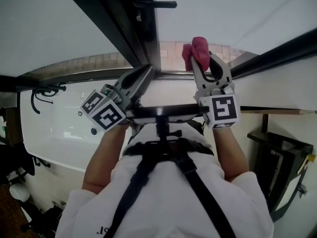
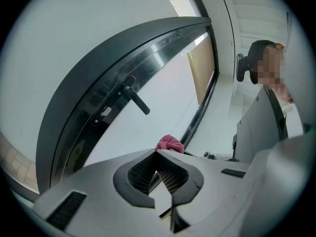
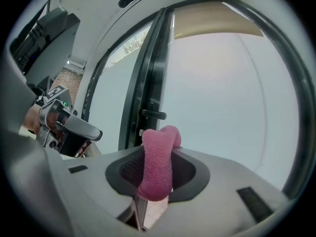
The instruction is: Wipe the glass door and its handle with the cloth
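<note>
My right gripper (image 3: 159,144) pinches the pink cloth (image 3: 157,177) tight. My left gripper (image 2: 157,158) is closed, with nothing in it. Both face the glass door (image 3: 222,98).

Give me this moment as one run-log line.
right gripper shut on cloth | left gripper shut, empty | cloth apart from door handle

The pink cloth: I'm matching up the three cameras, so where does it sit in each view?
Head view: pink cloth near the top, right of centre, clamped in the right gripper.
Left gripper view: pink cloth low centre, just beyond the left gripper.
Right gripper view: pink cloth low centre, between the jaws.
Shared landmark: the black door handle, in all three views.
</note>
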Tool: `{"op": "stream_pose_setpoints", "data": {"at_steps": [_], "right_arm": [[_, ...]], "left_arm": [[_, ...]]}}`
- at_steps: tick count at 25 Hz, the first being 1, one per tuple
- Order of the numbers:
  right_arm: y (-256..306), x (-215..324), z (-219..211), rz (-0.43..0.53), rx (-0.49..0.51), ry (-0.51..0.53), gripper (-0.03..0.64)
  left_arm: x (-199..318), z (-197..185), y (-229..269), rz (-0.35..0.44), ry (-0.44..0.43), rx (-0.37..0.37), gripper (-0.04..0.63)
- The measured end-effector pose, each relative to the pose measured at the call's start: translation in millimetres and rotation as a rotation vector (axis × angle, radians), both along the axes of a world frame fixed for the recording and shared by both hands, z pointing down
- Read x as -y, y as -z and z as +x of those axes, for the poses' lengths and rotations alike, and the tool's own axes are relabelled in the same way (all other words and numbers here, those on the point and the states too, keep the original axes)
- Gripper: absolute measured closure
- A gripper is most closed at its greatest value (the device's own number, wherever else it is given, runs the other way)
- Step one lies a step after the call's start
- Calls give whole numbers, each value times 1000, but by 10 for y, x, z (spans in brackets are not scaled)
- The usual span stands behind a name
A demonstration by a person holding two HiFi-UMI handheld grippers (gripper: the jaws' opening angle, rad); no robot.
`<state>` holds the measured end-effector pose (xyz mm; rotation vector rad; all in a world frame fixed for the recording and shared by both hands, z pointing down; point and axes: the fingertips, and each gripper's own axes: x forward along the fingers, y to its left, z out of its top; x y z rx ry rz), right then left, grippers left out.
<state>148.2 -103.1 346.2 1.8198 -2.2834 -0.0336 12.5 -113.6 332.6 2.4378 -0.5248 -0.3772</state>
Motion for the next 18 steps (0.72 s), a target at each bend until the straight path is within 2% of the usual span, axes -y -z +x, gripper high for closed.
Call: {"op": "stream_pose_setpoints", "data": {"at_steps": [3, 8, 18], "right_arm": [[-59, -24, -78, -13, 21, 36, 506], [-129, -51, -150, -52, 107, 39, 506], [-253, -102, -142, -114, 152, 79, 509]], "left_arm": [[-32, -56, -48, -10, 19, -4, 607], [-84, -155, -184, -44, 42, 0, 607], [-281, -220, -321, -74, 49, -1, 607]]}}
